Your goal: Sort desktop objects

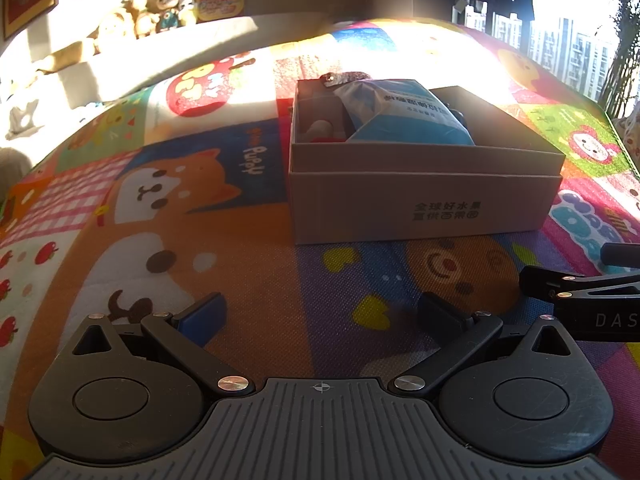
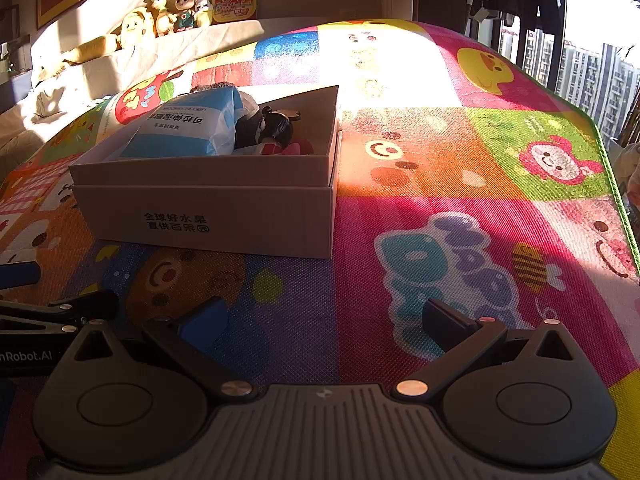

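Observation:
A white cardboard box (image 1: 424,204) (image 2: 208,216) stands on the colourful play mat. Inside it lie a blue-and-white packet (image 1: 404,116) (image 2: 188,128), a small dark-haired doll (image 2: 276,130) and other small items that are partly hidden. My left gripper (image 1: 322,316) is open and empty, low over the mat in front of the box. My right gripper (image 2: 326,320) is open and empty, over the mat to the right of the box's front corner. The right gripper shows at the right edge of the left wrist view (image 1: 584,292).
The play mat (image 2: 460,168) covers the surface, with a green edge at the right (image 2: 612,184). Plush toys (image 2: 160,16) sit on a white sofa back behind. A window with buildings is at the far right (image 2: 592,76).

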The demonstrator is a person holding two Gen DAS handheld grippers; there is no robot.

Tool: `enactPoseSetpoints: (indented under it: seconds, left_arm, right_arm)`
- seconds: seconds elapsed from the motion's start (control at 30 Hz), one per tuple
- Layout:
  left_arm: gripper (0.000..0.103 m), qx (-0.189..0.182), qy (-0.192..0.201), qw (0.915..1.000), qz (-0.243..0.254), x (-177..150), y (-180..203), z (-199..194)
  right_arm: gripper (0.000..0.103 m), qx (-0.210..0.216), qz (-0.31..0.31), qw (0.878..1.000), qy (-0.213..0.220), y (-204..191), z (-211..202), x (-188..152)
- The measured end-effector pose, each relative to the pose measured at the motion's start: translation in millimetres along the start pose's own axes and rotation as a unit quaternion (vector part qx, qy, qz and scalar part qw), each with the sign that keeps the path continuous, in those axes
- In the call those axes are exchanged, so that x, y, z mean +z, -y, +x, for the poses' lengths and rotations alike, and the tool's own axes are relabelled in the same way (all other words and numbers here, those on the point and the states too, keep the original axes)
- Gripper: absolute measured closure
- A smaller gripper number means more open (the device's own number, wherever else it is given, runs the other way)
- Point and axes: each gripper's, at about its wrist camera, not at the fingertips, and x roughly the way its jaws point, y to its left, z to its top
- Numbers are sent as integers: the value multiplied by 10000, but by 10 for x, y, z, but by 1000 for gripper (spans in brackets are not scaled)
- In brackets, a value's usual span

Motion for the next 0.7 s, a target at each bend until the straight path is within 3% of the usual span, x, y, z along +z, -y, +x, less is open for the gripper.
enactPoseSetpoints:
  seconds: [0.3,0.4,0.7]
  left_arm:
    - [0,-127,-154,9998,-33,41,-55,18]
    - [0,-3,-301,9995,-97,37,-23,-19]
    - [0,0,-242,9996,-156,4,-33,-45]
  right_arm:
    - [0,2,3,10000,1,1,-1,0]
    - [0,1,2,10000,0,2,-1,1]
    - [0,0,0,10000,1,-3,-1,0]
